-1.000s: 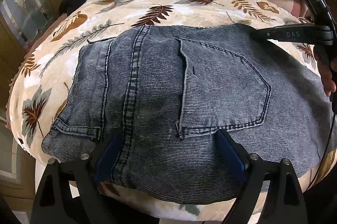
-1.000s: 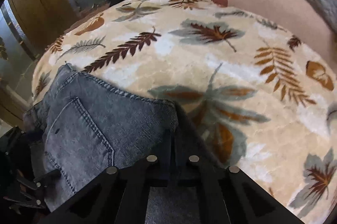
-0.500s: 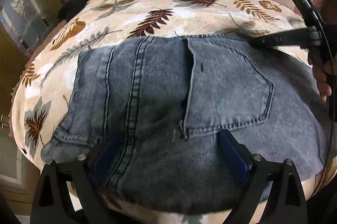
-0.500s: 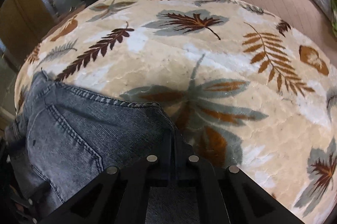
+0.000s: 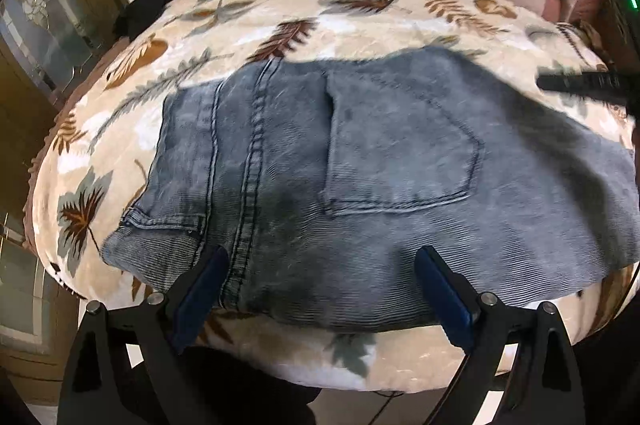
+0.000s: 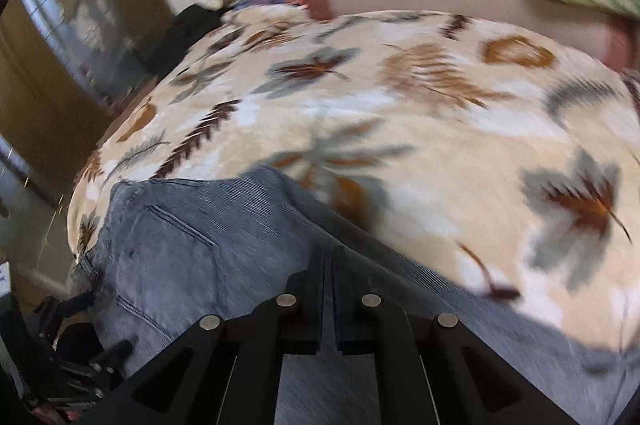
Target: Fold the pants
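grey-blue denim pants (image 5: 360, 185), folded, flat on leaf-print blanket (image 5: 360, 21) over bed. left gripper (image 5: 320, 289) jaws spread wide, grasping nothing, at near edge. right gripper (image 6: 329, 289) jaws clenched, apparently pinching far edge. cloth dragged nearer since a second ago; fold being squared.

I find no readable text, label, brand, number or sign in either view. In the left wrist view the black bar (image 5: 580, 86) at 2 o'clock is too blurred for any lettering to be made out. The green light (image 5: 633, 1) above it is a plain indicator and carries no characters.
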`<state>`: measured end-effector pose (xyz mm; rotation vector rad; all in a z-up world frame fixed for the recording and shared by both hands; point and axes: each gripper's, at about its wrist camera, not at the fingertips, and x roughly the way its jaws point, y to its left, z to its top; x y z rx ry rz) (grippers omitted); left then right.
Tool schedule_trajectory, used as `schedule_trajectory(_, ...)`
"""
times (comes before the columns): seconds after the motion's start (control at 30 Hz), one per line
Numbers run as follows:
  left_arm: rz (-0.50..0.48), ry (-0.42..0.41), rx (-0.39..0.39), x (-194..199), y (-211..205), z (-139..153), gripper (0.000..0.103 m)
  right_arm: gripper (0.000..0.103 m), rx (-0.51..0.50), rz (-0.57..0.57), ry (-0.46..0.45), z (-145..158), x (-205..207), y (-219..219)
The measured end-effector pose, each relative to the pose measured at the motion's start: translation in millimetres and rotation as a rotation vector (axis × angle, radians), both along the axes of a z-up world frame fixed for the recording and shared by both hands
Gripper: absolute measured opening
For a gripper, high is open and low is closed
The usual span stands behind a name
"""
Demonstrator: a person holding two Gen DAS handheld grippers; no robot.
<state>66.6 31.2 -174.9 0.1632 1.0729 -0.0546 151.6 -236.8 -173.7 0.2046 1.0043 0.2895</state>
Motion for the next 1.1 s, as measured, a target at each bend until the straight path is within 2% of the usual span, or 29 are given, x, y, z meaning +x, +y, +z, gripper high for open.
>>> schedule_trajectory(0.17, -0.063, 0.009, -0.013, 0.3, -22.3, -2.0, 0.095, 0.004, -0.038, -0.082, 0.037, -14.8, -16.3, -31.4)
schedule_trajectory(0.27, -0.08, 0.03, 0.036, 0.9, -31.4, -14.3, 0.095, 0.004, -0.061, -0.103, 0.055, -24.7, -15.0, -38.5)
schedule_trajectory(0.63, -0.09, 0.045, 0.03, -3.6, -27.6, -29.7, 0.095, 0.005, -0.128, -0.133, 0.081, -46.6, 4.2, -34.1)
schedule_trajectory(0.77, -0.079, 0.047, 0.031, -6.1, -29.9, -15.8, 0.095, 0.005, -0.112, -0.134, 0.065, -37.8, -0.7, -36.1)
schedule_trajectory(0.93, -0.085, -0.052, 0.042, -12.0, -27.9, 15.2, 0.095, 0.005, -0.065, -0.16, -0.005, -14.5, -34.1, -54.4)
schedule_trajectory(1.1, 0.027, -0.054, 0.104, 8.5, 3.4, 15.0, 0.095, 0.005, -0.089, -0.21, -0.014, -1.5, -77.5, -80.3)
